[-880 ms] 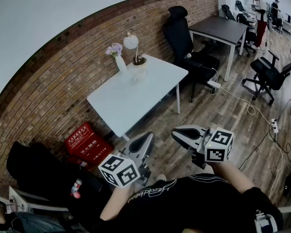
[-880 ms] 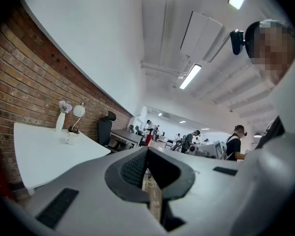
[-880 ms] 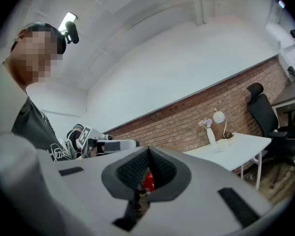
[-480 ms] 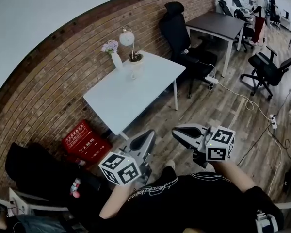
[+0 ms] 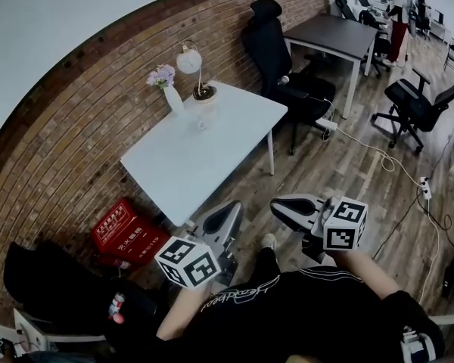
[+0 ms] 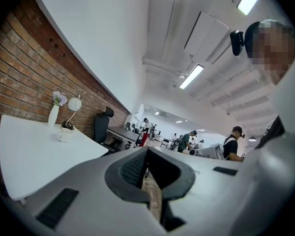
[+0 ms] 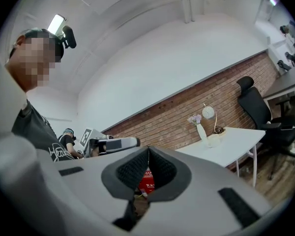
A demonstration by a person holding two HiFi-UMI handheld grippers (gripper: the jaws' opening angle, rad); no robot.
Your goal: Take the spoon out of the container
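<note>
Left tool point(image 5: 228, 214), right tool point(image 5: 281, 207) closed (empty); white table point(image 5: 204, 150), brick wall point(image 5: 83, 127)

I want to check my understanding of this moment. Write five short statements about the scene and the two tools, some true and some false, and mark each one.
1. The left tool and the right tool are both shut, with nothing between their jaws. True.
2. A vase with flowers stands on the white table. True.
3. The left tool touches the white table. False: it is held in the air, well apart from the table.
4. The red box sits on top of the white table. False: it is on the floor, by the brick wall.
5. A black office chair stands beyond the table's far end. True.
</note>
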